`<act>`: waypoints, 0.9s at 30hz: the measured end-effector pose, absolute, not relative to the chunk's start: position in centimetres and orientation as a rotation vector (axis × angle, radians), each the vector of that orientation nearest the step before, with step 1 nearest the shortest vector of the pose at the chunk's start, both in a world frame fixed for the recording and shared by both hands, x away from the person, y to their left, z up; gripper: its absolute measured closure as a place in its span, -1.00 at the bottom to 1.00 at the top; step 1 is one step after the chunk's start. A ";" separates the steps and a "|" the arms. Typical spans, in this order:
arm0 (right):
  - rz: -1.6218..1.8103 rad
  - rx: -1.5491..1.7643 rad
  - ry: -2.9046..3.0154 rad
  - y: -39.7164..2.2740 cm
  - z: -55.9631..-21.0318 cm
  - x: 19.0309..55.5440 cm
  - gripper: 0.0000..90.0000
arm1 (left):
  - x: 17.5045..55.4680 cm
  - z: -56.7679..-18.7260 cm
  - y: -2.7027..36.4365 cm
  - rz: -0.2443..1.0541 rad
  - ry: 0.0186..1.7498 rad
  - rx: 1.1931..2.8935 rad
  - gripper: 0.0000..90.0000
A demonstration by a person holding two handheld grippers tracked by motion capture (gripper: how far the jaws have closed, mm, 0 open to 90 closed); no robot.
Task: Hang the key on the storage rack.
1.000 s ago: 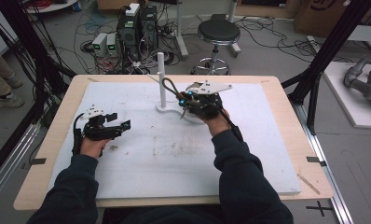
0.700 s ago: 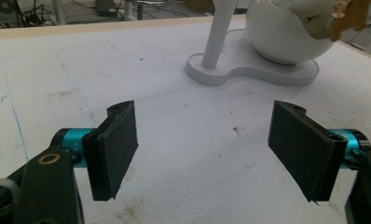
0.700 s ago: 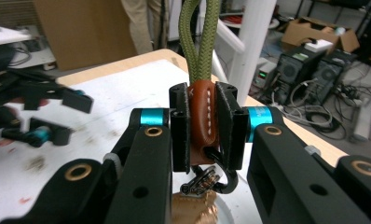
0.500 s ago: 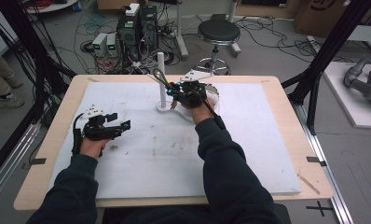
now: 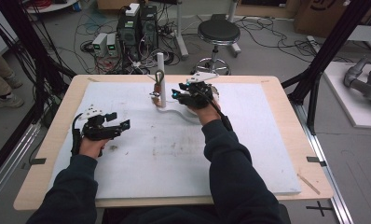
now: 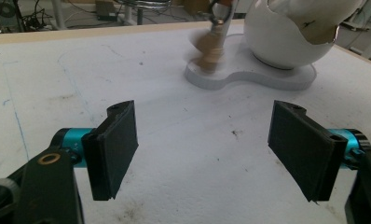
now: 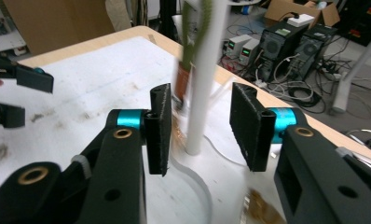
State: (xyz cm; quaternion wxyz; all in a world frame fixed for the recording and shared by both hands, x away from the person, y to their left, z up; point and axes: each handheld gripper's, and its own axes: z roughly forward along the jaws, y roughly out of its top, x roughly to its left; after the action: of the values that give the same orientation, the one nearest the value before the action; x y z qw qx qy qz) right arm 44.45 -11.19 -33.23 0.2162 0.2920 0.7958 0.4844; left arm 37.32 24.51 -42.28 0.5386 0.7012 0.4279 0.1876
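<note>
Right gripper (image 5: pixel 174 94) sits at the far middle of the table (image 5: pixel 272 140), beside a white post (image 5: pixel 161 70) that rises from a flat white base (image 5: pixel 183 115). A key ring (image 5: pixel 159 77), a green loop with a brownish tag below it, hangs on the post. In the right gripper view the gripper (image 7: pixel 200 126) has its jaws part open, one on each side of the post (image 7: pixel 200 93); the pads do not touch it. The ring (image 7: pixel 186 65) is blurred there, seemingly swinging, just behind the post. The jaws have just been opening, with nothing gripped between them.

Left gripper (image 5: pixel 113 127) rests on the near left of the white mat (image 5: pixel 151 158), well apart from the post. In the left gripper view it (image 6: pixel 202 140) stands wide, with bare mat between the pads. Far off in that view are the base (image 6: pixel 249 77), the blurred tag (image 6: pixel 210 46) and a white rounded body (image 6: pixel 286 37) that stands on the base; what that body is cannot be told.

Judgement: the work looks like hanging the ring on the post, and that part reads as done, since the ring hangs on the post free of both grippers. What seems left is to draw the right gripper clear without knocking the post and let the ring settle. Whether the loop is fully seated cannot be told through the blur.
</note>
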 end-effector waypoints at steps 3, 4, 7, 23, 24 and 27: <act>1.319 0.812 2.200 -12.4 -32.8 43.9 0.23 | 37.3 -42.3 24.5 0.447 1.017 1.670 -0.47; 1.320 0.806 2.193 -12.9 -32.6 43.6 0.23 | 37.3 -42.3 24.5 0.446 1.017 1.670 -0.47; 1.330 0.792 2.172 -14.5 -32.8 42.6 0.20 | 37.3 -42.3 24.5 0.448 1.014 1.668 -0.47; 1.240 0.986 2.100 -25.8 -38.8 36.6 -0.51 | 37.2 -42.0 24.3 0.494 0.994 1.631 -0.54; 1.232 0.996 2.100 -26.3 -39.0 36.4 -0.51 | 37.2 -42.0 24.2 0.499 0.990 1.630 -0.54; 1.231 1.013 2.069 -27.6 -39.3 36.1 -0.52 | 37.2 -42.0 24.1 0.500 0.983 1.640 -0.54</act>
State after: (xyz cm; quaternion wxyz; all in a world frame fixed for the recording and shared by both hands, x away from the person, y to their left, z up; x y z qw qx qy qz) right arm 36.07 -27.65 -39.25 0.2618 0.3742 0.7645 0.4549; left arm 37.22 24.07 -42.03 0.5500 0.6931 0.4154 0.2113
